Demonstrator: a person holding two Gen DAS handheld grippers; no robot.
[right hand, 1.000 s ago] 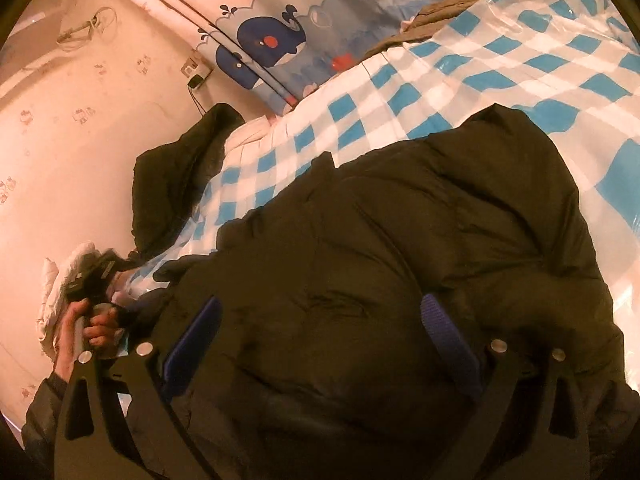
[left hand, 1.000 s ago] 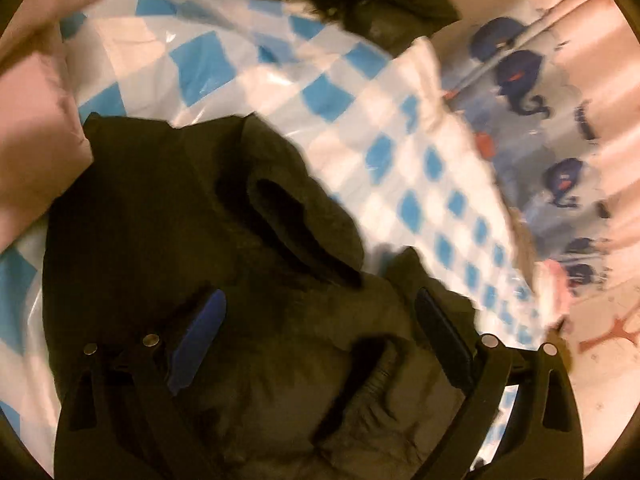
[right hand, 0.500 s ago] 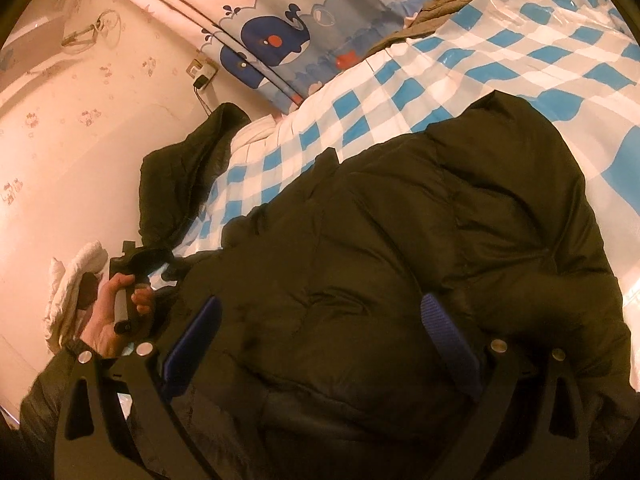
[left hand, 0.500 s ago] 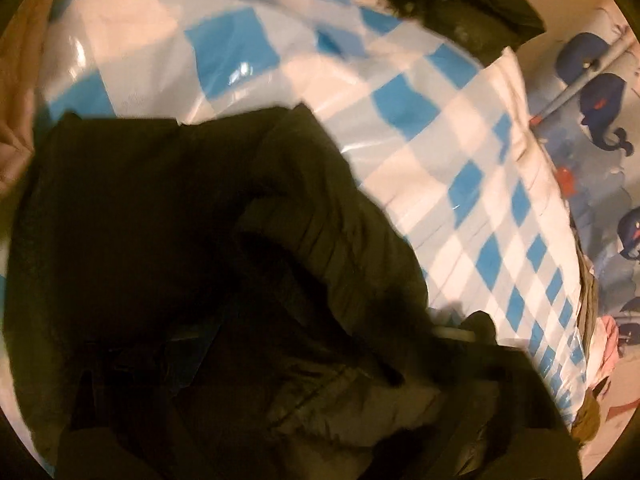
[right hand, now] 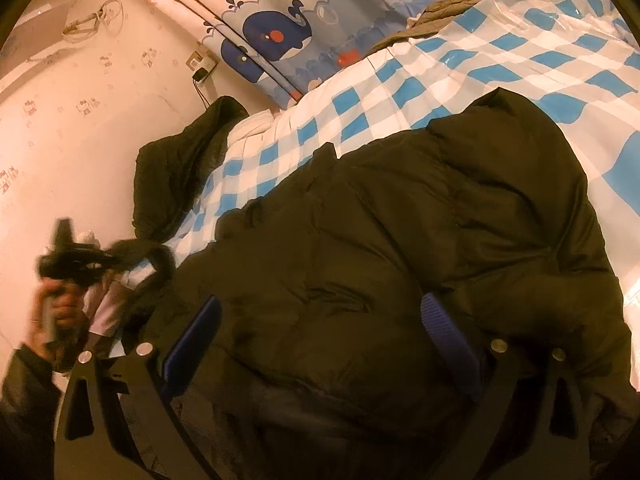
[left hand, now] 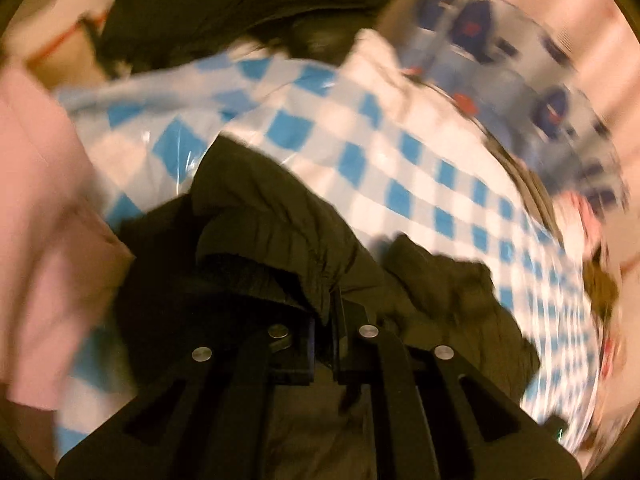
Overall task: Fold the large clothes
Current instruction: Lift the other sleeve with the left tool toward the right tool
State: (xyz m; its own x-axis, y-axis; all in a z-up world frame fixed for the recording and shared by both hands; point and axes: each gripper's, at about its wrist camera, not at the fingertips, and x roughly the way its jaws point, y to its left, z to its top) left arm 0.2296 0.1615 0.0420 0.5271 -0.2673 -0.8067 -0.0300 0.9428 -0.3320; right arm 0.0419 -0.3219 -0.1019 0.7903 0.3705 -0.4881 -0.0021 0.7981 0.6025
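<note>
A large dark puffy jacket (right hand: pixel 400 232) lies spread on a bed covered by a blue-and-white checked sheet (right hand: pixel 500 52). In the left wrist view my left gripper (left hand: pixel 325 320) is shut on a gathered cuff of the jacket (left hand: pixel 280 232) and holds that cloth raised off the sheet. The right wrist view shows this gripper (right hand: pixel 76 264) at the far left, held by a hand, with a dark strip of the jacket trailing from it. My right gripper (right hand: pixel 320 304) stands open just above the jacket's body, its blue pads (right hand: pixel 192 340) wide apart with nothing pinched between them.
A second dark garment (right hand: pixel 180 168) is heaped at the bed's far corner by the wall. A whale-print curtain (right hand: pixel 288 36) hangs behind the bed, with a wall socket (right hand: pixel 202 66) beside it. Pink cloth (left hand: pixel 40 220) fills the left of the left wrist view.
The left gripper went from wide open over the jacket to shut on its cuff, then rose with the cloth and rolled. The right gripper has stayed put and open.
</note>
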